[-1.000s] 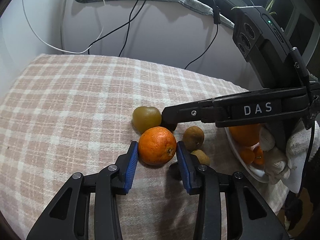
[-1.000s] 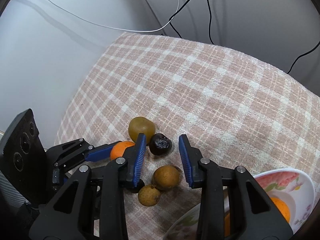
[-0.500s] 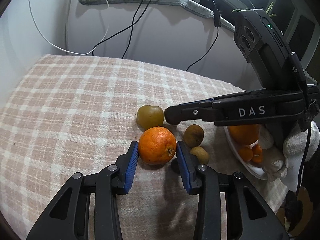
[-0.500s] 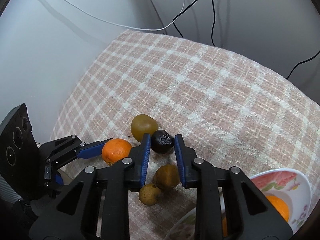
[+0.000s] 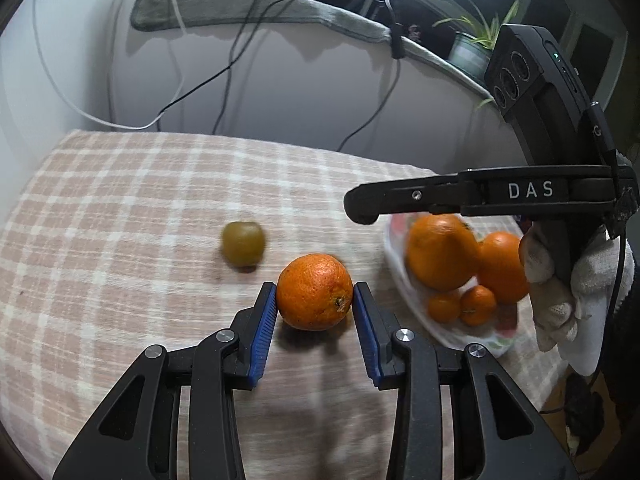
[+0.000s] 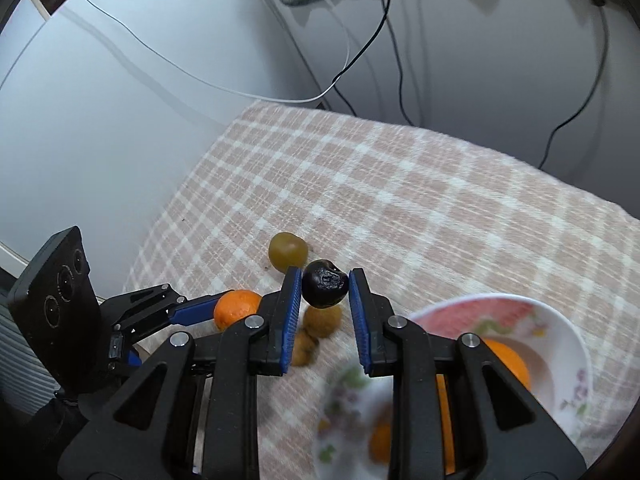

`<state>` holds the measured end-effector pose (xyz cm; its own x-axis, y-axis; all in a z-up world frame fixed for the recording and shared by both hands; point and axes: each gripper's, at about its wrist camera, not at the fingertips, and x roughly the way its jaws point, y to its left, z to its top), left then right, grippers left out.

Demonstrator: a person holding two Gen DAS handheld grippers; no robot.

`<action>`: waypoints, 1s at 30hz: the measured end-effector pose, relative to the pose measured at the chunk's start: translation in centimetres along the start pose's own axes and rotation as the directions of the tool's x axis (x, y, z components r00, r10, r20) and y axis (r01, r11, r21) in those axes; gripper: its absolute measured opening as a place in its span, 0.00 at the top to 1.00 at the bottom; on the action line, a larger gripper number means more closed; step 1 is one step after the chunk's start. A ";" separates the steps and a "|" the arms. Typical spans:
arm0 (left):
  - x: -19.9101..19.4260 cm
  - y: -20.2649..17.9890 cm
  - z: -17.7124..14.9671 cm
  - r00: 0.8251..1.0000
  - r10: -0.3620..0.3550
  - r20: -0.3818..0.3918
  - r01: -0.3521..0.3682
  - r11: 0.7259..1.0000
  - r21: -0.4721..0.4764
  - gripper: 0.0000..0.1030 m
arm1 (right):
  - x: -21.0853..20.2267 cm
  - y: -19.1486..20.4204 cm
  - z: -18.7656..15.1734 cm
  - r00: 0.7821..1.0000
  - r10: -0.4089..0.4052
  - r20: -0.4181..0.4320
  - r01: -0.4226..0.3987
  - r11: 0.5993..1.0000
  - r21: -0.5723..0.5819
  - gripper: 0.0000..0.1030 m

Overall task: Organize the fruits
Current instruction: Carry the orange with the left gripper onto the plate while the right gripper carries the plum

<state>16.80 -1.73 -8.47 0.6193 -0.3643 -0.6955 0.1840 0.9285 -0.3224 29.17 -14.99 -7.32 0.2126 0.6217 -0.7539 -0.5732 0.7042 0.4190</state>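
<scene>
Both carry: left gripper point(image 5: 315, 300) clenches the orange point(image 5: 315, 291), right gripper point(image 6: 325, 286) the dark fruit point(image 6: 324, 289); next likely lowering both into the floral bowl point(image 6: 560, 320) at four o'clock.

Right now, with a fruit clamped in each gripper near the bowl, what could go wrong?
The dark fruit is pinched only near the tips of the right gripper, so it might slip out and roll. The bowl already holds several oranges; the orange in the left gripper could knock them or roll off. The two grippers are close and might collide.
</scene>
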 end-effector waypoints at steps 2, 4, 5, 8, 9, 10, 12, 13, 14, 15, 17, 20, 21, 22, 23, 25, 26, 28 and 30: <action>0.0 -0.7 0.0 1.000 -0.010 0.001 0.010 1.000 0.010 0.64 | -1.0 -0.4 -0.3 1.000 -0.006 0.015 0.006 1.000 0.001 0.75; 0.1 -1.5 0.1 1.000 -0.021 0.001 0.021 1.000 0.020 0.64 | -2.0 -0.8 -0.5 0.999 -0.009 0.031 0.009 1.000 0.006 0.75; -0.1 -1.9 0.1 1.000 -0.026 0.000 0.026 0.999 0.025 0.64 | -2.5 -1.1 -0.7 0.999 -0.012 0.040 0.012 1.000 0.010 0.75; 0.0 -3.1 0.1 0.999 -0.038 -0.002 0.038 0.998 0.043 0.64 | -4.0 -2.0 -1.2 0.998 -0.028 0.063 0.027 1.000 0.012 0.75; 0.0 -3.5 0.1 0.999 -0.041 -0.004 0.041 0.998 0.048 0.64 | -4.5 -2.3 -1.3 0.997 -0.032 0.069 0.031 0.999 0.016 0.75; 0.2 -3.7 0.2 0.999 -0.044 -0.005 0.044 0.998 0.052 0.64 | -5.1 -2.7 -1.6 0.996 -0.038 0.077 0.037 0.999 0.019 0.75; 0.4 -4.3 0.2 0.999 -0.051 0.000 0.051 0.997 0.064 0.64 | -6.0 -3.4 -2.0 0.995 -0.051 0.089 0.048 0.998 0.028 0.75; 0.6 -4.6 0.2 0.999 -0.054 -0.002 0.054 0.996 0.068 0.64 | -6.4 -3.8 -2.2 0.994 -0.054 0.094 0.051 0.998 0.035 0.75; 0.8 -4.9 0.1 0.998 -0.058 -0.005 0.058 0.996 0.073 0.64 | -6.8 -4.2 -2.4 0.993 -0.057 0.100 0.053 0.998 0.044 0.75; 0.9 -5.2 0.1 0.998 -0.061 -0.008 0.061 0.995 0.076 0.64 | -7.3 -4.7 -2.7 0.992 -0.062 0.106 0.057 0.997 0.053 0.75; 1.3 -5.7 0.1 0.998 -0.063 -0.013 0.064 0.994 0.085 0.64 | -8.0 -5.5 -3.2 0.991 -0.070 0.115 0.062 0.996 0.070 0.75; 1.7 -6.2 0.0 0.998 -0.064 -0.024 0.066 0.994 0.092 0.64 | -8.7 -6.7 -3.8 0.989 -0.086 0.123 0.075 0.993 0.094 0.75; 1.9 -6.4 0.0 0.997 -0.066 -0.027 0.068 0.993 0.094 0.64 | -8.8 -7.1 -3.9 0.988 -0.092 0.123 0.080 0.992 0.100 0.75; 2.0 -6.5 0.0 0.997 -0.066 -0.028 0.068 0.993 0.095 0.64 | -9.0 -7.4 -4.1 0.988 -0.098 0.122 0.085 0.991 0.106 0.75; 2.0 -6.7 0.0 0.997 -0.067 -0.030 0.069 0.993 0.098 0.64 | -9.0 -7.8 -4.3 0.987 -0.105 0.122 0.091 0.990 0.112 0.75; 2.1 -7.0 -0.1 0.997 -0.068 -0.033 0.071 0.992 0.103 0.64 | -9.3 -8.6 -4.7 0.986 -0.111 0.124 0.095 0.987 0.128 0.75; 2.2 -7.1 -0.1 0.997 -0.068 -0.034 0.071 0.992 0.106 0.64 | -9.4 -8.9 -4.8 0.986 -0.113 0.125 0.096 0.986 0.133 0.75; 2.3 -7.3 -0.1 0.997 -0.069 -0.038 0.072 0.992 0.108 0.64 | -9.5 -9.4 -5.1 0.985 -0.119 0.122 0.101 0.985 0.141 0.75; 2.4 -7.5 -0.1 0.997 -0.067 -0.040 0.071 0.991 0.110 0.64 | -9.4 -9.9 -5.4 0.985 -0.126 0.117 0.108 0.983 0.149 0.75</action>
<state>16.83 -9.57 -7.81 0.5741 -0.4286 -0.6976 0.3110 0.9023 -0.2984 28.57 -29.63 -7.09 0.3737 0.5639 -0.7364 -0.4226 0.8103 0.4060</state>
